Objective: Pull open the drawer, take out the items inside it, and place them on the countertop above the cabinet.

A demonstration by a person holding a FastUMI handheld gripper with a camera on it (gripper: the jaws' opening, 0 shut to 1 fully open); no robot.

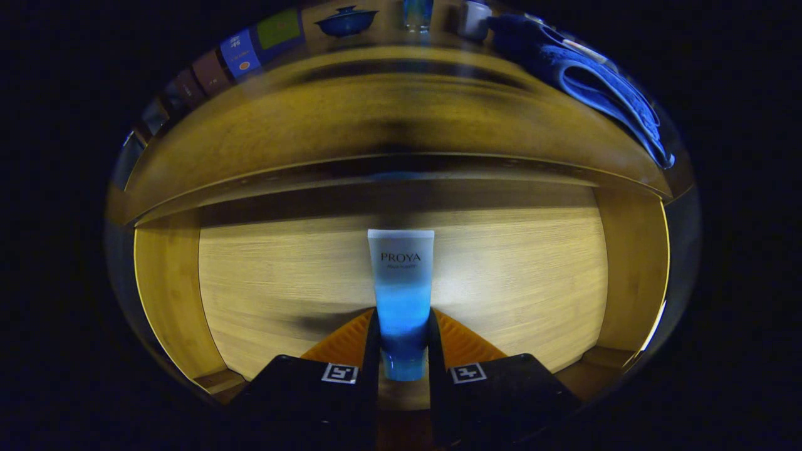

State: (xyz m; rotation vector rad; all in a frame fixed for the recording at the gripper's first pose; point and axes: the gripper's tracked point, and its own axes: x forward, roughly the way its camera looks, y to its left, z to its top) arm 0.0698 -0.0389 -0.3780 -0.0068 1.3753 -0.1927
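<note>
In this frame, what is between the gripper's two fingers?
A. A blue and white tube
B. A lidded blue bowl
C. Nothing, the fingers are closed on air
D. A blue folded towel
A: the blue and white tube lies in the open drawer with its lower part between the gripper fingers, which press on both its sides.

Claw [403, 341] clamped on blue tube [401, 294], inside open wooden drawer [514, 275]
</note>
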